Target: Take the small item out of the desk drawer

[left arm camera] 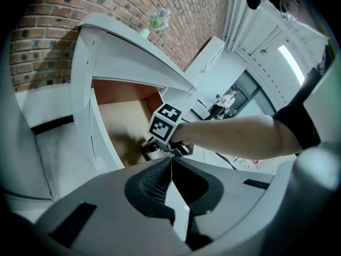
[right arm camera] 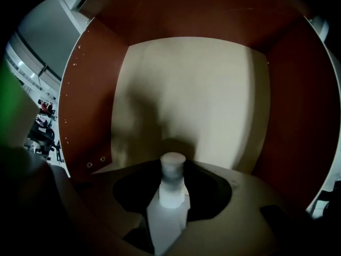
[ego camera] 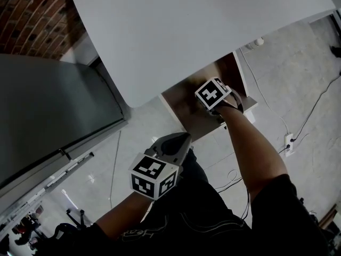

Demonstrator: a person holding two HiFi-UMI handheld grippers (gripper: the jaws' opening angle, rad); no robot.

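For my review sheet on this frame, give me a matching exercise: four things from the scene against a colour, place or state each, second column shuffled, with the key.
Things
1. left gripper
2. small white cylinder
3. drawer side walls
4. desk top

Descriptions
A. reddish-brown
B. a pale slab overhanging the open drawer
C. jaws together, nothing between them
D. between the jaws of the right gripper, inside the drawer

Pairs: 1-C, 2-D, 3-A, 4-B
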